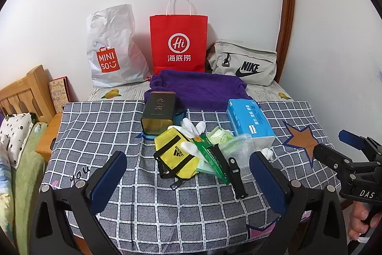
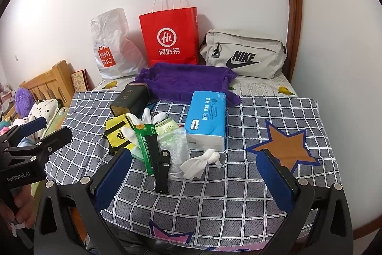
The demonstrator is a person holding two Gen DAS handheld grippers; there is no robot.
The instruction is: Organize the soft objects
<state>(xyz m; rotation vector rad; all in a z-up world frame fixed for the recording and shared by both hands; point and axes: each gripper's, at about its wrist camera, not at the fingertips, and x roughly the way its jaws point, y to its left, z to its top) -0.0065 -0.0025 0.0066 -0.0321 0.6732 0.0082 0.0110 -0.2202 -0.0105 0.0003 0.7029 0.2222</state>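
Two wide-open grippers hang over a pile of soft things on a checked cloth.

The left gripper and the right gripper both have their fingers spread apart and hold nothing. In the middle of the checked cloth lie a yellow pouch, white gloves, a black strap and a crumpled tissue. A blue tissue pack sits just beside them. A purple towel lies behind, near the red bag.
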